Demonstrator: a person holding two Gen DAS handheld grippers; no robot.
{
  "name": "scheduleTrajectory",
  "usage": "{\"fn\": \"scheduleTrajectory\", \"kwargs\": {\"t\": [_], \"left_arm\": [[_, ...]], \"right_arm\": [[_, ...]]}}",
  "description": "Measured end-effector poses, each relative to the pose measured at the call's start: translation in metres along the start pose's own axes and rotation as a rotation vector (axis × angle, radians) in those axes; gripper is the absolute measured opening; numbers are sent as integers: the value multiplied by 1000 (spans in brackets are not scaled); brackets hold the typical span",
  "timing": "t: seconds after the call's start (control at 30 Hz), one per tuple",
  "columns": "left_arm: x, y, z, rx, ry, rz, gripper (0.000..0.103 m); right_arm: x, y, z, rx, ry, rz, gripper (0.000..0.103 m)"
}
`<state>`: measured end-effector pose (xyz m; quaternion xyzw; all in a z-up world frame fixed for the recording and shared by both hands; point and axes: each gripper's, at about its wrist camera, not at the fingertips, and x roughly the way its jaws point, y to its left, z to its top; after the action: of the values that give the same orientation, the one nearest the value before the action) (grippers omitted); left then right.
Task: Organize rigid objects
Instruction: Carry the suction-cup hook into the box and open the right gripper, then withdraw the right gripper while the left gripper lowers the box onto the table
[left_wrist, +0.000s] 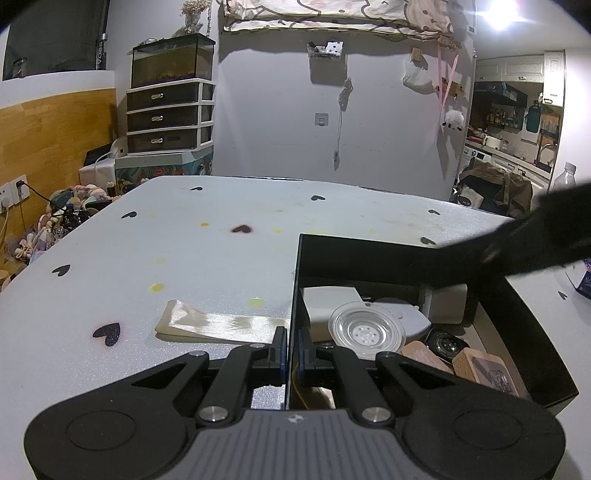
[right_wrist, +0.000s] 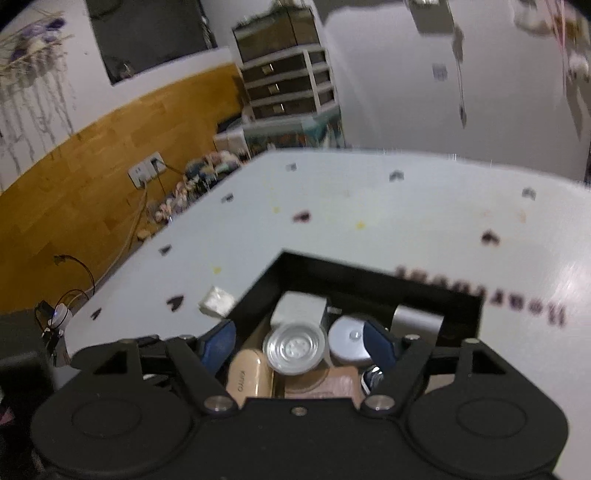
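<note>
A black open box (left_wrist: 369, 254) stands on the white heart-print table (left_wrist: 184, 240). It holds a clear round lid (left_wrist: 365, 330), a white box (left_wrist: 332, 299), a grey round puck (left_wrist: 410, 314), a black disc (left_wrist: 445, 343) and wooden blocks (left_wrist: 484, 369). My left gripper (left_wrist: 293, 350) is shut on the box's left wall, one finger on each side of it. In the right wrist view my right gripper (right_wrist: 298, 343) hangs open over the black box (right_wrist: 369, 273), above the clear lid (right_wrist: 293, 347), a beige case (right_wrist: 247, 376) and the puck (right_wrist: 347, 341). Nothing is between its pads.
A cream ribbon strip (left_wrist: 218, 323) lies on the table just left of the box. A blurred dark arm (left_wrist: 546, 236) crosses over the box's far right corner. A water bottle (left_wrist: 567, 177) and a blue packet (left_wrist: 585, 280) sit at the right edge. Drawers (left_wrist: 170, 118) stand behind.
</note>
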<state>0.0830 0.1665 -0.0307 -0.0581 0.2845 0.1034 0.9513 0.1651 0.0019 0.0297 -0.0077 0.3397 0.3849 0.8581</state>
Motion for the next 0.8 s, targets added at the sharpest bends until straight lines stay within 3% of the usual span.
{"fn": "scheduleTrajectory", "kwargs": {"t": [0.43, 0.8], "left_arm": [[0, 2, 0, -5, -1, -1, 4], [-3, 4, 2, -5, -7, -9, 4]], "right_arm": [[-83, -19, -43, -45, -208, -71, 89], [-117, -35, -91, -10, -316, -160, 95]]}}
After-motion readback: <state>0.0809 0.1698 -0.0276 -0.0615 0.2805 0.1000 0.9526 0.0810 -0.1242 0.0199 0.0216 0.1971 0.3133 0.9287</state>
